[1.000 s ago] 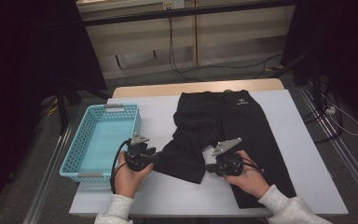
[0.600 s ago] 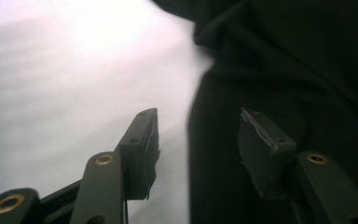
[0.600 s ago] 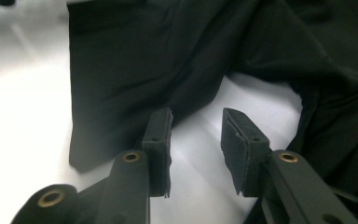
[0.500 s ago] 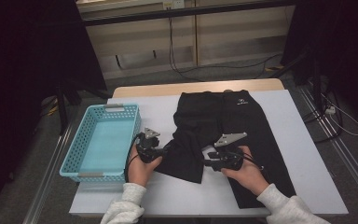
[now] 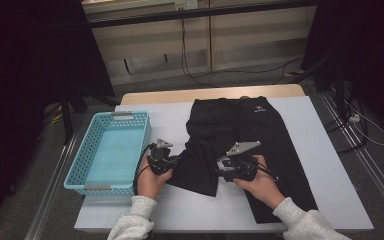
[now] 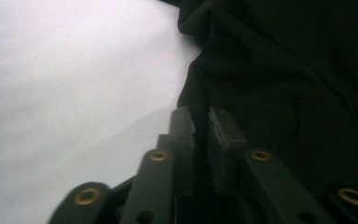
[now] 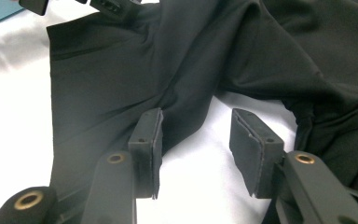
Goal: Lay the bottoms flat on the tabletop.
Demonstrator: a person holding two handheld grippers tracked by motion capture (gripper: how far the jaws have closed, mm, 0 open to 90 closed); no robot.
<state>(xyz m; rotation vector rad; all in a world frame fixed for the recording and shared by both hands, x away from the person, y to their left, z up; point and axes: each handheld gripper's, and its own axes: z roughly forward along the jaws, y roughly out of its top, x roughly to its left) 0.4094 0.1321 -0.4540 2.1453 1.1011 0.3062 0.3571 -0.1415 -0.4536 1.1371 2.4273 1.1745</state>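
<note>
The room around is dark, with pale cabinet fronts [image 5: 200, 40] and cables [image 5: 240, 70] on the floor behind. A white-topped table [image 5: 325, 165] fills the middle. On it lie black trousers [image 5: 260, 125], long axis running away from the person, waistband at the far edge and legs toward the near edge; the left leg is bent aside, its hem pointing toward the near left. A turquoise basket [image 5: 75, 172] stands just beside them at the table's left edge.

The right gripper [image 5: 232, 167] sits over the crotch area, its jaws standing apart and just having opened, with a fold of cloth between them but not pressed. The left gripper [image 5: 172, 161] has just closed on the outer edge of the bent leg; in the left gripper view [image 6: 198, 121] the pads look pinched on fabric, though that close view is dim.
</note>
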